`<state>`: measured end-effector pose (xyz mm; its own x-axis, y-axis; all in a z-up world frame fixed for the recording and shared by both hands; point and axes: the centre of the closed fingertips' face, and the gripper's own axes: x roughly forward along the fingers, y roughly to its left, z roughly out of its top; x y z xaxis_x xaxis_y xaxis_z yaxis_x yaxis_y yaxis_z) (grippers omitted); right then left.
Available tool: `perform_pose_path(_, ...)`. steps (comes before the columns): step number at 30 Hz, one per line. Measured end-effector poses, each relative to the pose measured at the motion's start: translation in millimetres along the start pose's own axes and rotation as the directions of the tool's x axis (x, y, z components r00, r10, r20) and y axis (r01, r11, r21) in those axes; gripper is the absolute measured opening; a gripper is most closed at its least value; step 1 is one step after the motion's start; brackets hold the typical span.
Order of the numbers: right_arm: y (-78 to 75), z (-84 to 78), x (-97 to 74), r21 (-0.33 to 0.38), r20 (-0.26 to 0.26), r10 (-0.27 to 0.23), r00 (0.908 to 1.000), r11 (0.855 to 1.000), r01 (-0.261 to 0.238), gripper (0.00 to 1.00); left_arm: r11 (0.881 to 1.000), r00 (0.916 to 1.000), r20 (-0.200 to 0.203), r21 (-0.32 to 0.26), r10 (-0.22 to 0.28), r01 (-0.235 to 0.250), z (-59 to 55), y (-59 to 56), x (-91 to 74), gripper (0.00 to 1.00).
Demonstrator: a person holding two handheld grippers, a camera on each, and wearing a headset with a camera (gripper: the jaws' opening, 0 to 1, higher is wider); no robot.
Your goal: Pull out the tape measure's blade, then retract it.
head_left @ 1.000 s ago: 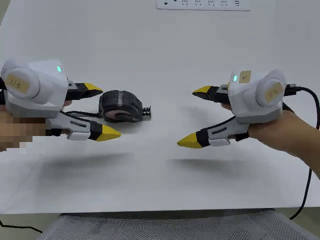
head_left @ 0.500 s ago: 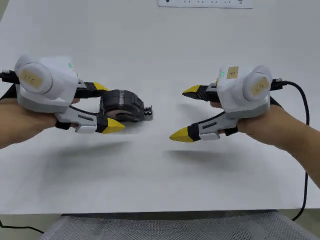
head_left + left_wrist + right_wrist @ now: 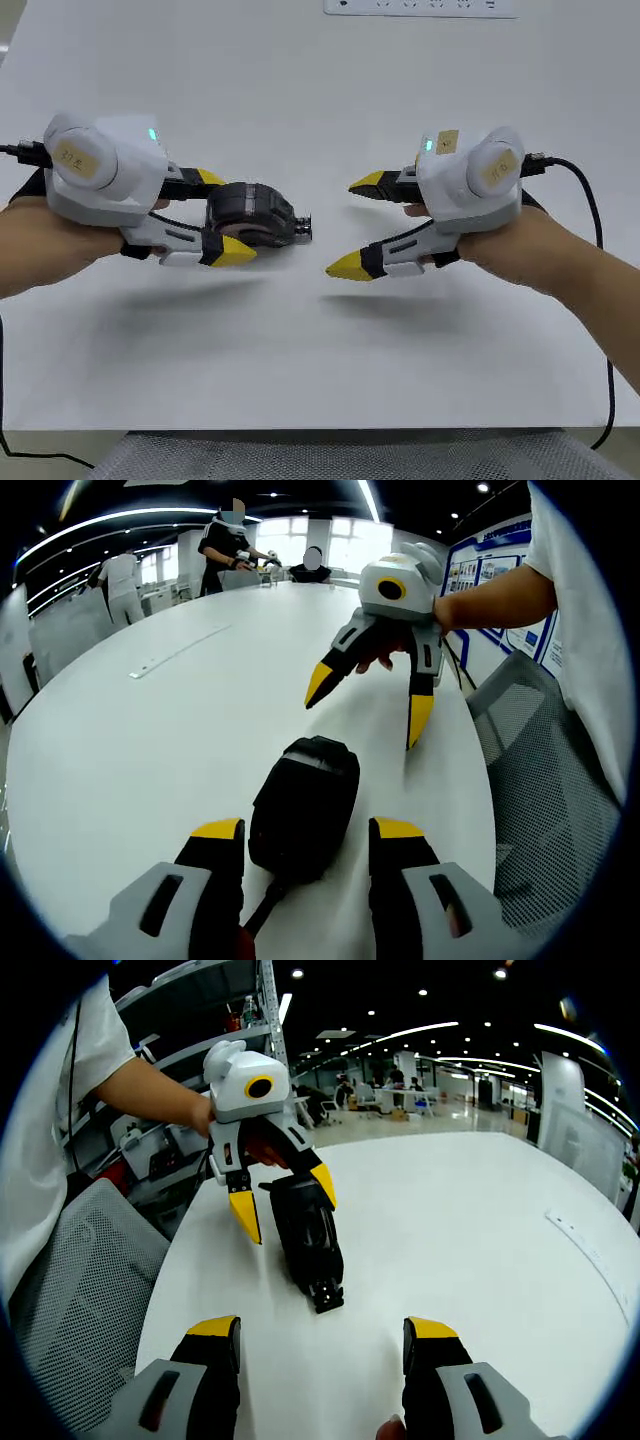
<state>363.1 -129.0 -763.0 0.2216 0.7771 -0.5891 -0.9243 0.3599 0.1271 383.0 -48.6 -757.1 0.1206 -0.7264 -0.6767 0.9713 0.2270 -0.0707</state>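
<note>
A black tape measure (image 3: 256, 212) lies on the white table (image 3: 300, 340), its blade hook (image 3: 304, 229) pointing right. My left gripper (image 3: 222, 215) is open and straddles the case from the left, one yellow tip behind it and one in front. In the left gripper view the tape measure (image 3: 305, 795) sits between the jaws of the left gripper (image 3: 307, 830), with very narrow gaps. My right gripper (image 3: 355, 225) hangs open a little right of the hook. In the right gripper view the hook (image 3: 328, 1297) lies just ahead of the open right gripper (image 3: 322, 1325).
A white power strip (image 3: 420, 7) lies at the table's far edge. A black cable (image 3: 590, 230) trails from the right gripper off the right side. A mesh chair (image 3: 330, 455) sits below the near edge. People stand in the background (image 3: 230, 530).
My left gripper has slid right until its jaws flank the tape measure. My right gripper has moved left, closer to the hook. Both stay open.
</note>
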Motion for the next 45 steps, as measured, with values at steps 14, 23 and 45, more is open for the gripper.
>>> perform_pose_path(14,-0.6,4.2,17.7,-0.055,-0.004,0.042,0.9991,0.998,-0.042,0.52,0.999,1.0000,-0.004,0.045,0.007,-0.007,0.1,6.1,0.9,0.31)
perform_pose_path(23,-3.4,2.3,29.1,-0.066,-0.009,0.058,0.9982,0.996,-0.059,0.43,0.999,0.9997,-0.017,0.051,-0.015,0.016,-0.7,6.3,1.7,0.30)
perform_pose_path(45,-3.6,4.1,45.7,-0.143,0.005,0.077,0.9970,0.987,-0.075,0.15,0.998,0.9995,-0.022,0.064,-0.022,0.023,-1.3,6.9,2.6,0.30)
